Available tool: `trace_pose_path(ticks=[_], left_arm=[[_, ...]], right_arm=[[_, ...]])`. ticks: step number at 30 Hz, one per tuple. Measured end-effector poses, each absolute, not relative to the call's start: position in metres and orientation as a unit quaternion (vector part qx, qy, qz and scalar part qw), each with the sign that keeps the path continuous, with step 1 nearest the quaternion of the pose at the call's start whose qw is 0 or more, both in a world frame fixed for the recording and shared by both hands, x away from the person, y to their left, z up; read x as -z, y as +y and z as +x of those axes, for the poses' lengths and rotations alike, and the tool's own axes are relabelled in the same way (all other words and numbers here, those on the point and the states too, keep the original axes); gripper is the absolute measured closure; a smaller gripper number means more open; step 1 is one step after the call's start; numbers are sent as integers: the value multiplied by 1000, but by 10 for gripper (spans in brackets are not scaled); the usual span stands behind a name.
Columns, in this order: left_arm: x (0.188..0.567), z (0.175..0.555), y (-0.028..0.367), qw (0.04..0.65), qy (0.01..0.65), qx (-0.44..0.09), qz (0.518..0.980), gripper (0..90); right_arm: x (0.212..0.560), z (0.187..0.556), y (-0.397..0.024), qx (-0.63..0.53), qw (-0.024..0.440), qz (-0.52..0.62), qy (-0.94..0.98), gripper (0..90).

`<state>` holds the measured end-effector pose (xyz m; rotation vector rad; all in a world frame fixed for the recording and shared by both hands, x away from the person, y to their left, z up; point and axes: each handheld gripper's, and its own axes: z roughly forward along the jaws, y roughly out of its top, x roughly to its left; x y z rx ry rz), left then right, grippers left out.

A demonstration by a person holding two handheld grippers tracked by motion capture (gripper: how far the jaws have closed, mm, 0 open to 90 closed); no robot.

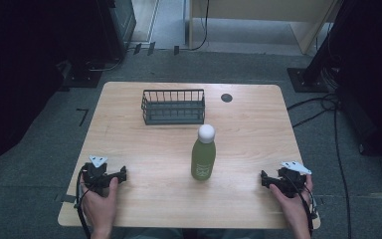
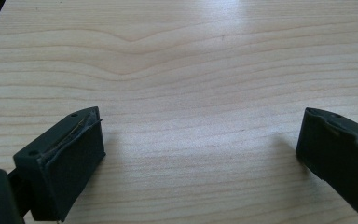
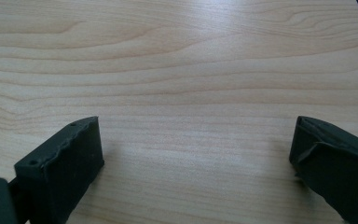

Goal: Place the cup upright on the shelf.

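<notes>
**Both grippers parked, bottle untouched**

Left gripper (image 1: 122, 175) and right gripper (image 1: 264, 179) rest low at the near table (image 1: 129, 129) edge, one per side, jaws spread wide with bare wood between them; nothing held. Looks like a ready stance, tips turned inward. The bottle (image 1: 203, 154) stands upright mid-table, between the two and slightly farther back, well apart from both, a little nearer the right. The basket (image 1: 173, 106) sits behind it, likely its destination.
</notes>
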<state>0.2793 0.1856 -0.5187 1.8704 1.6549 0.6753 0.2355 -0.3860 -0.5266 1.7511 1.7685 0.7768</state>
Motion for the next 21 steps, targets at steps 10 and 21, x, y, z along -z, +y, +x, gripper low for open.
trace_pose_path(ticks=[10, 21], left_arm=[[519, 279, 186, 274, 615, -251, 695, 11], [519, 279, 186, 274, 615, -251, 695, 11]], right_arm=[[512, 229, -379, -309, 254, 637, 659, 0], [491, 228, -363, -328, 259, 616, 668, 0]])
